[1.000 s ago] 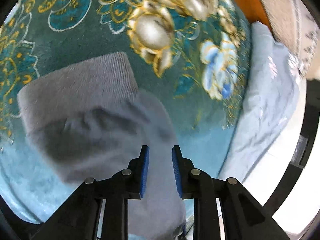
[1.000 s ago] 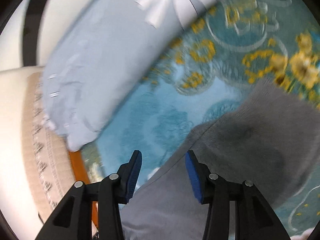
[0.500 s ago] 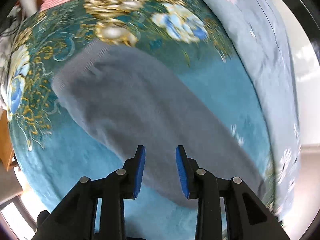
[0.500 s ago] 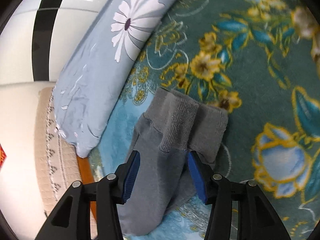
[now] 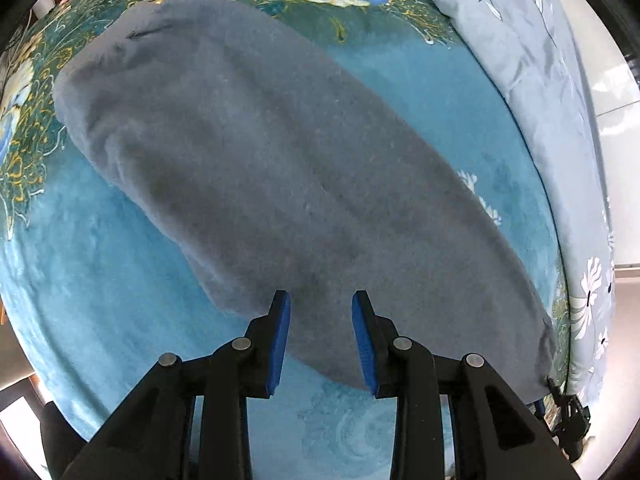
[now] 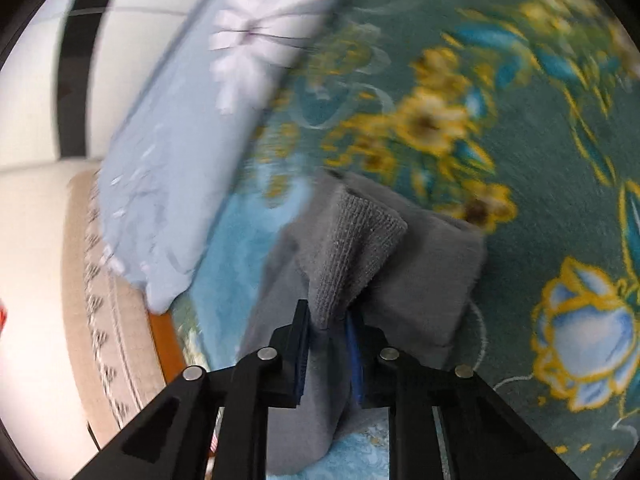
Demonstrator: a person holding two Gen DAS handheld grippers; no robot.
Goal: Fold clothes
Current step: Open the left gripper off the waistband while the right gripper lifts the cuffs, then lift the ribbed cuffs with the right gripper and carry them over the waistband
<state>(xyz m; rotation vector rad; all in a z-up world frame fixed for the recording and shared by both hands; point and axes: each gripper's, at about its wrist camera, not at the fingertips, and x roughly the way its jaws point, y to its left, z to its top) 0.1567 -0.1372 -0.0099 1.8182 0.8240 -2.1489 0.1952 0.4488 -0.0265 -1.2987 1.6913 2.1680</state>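
Half the grey sock (image 6: 420, 280) motion-blurred

- Left gripper (image 5: 321, 334): matte black frame, two angular arms narrowing forward into flat fingers.
- Wore blue pads (image 5: 280, 340) along the inner faces of both fingers.
- Carried four round silver screw heads across the arms, two per side.
- Right gripper (image 6: 328, 354): same black build, same blue lining, partly hidden.
- Also showed four silver screws (image 6: 267, 354) in a row.
- Had triangular cut-outs in the outer arms.
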